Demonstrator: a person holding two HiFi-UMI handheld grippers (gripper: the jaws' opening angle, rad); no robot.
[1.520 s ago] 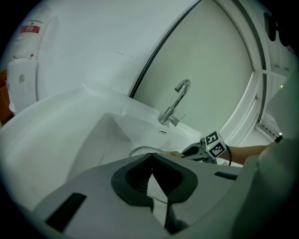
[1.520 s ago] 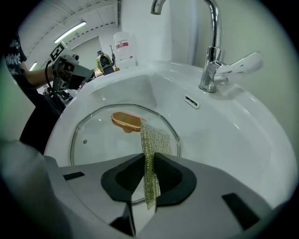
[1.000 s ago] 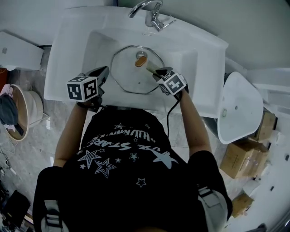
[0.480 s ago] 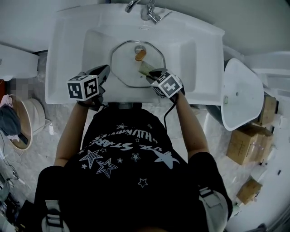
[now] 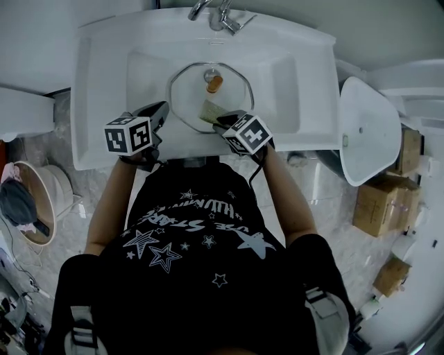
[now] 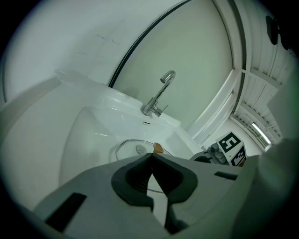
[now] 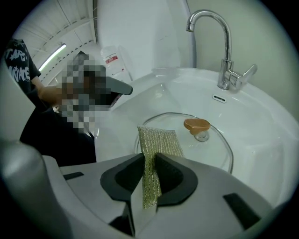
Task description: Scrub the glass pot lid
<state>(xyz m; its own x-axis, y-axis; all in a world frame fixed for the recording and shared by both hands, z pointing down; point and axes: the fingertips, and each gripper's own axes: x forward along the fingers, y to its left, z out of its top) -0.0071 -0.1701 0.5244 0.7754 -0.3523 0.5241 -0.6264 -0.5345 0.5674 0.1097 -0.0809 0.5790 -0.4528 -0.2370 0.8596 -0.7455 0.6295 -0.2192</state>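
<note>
Here the glass pot lid (image 5: 210,97) lies flat in the bowl of the white sink (image 5: 104,83), about midway between the sink top's left and right edges, with its amber knob (image 5: 215,84) up and toward the far edge, just in front of the chrome faucet (image 5: 216,15). The right gripper (image 7: 149,161) comes in over the near edge, its jaws clamped narrowly on a yellow-green scouring pad (image 7: 159,140). The pad stands edge-up between the jaws, and its free end reaches out over the near part of the lid, short of the knob. Whether it presses on the glass cannot be told. The left gripper (image 6: 152,163) hangs over the near edge to the left of the lid and apart from it, just beside the bowl's near left rim. Its jaws are drawn together at the tips with nothing between them, and they point toward the faucet. Both marker cubes face up in the head view, each above a forearm reaching from a black shirt (image 5: 187,229) printed with stars.
</note>
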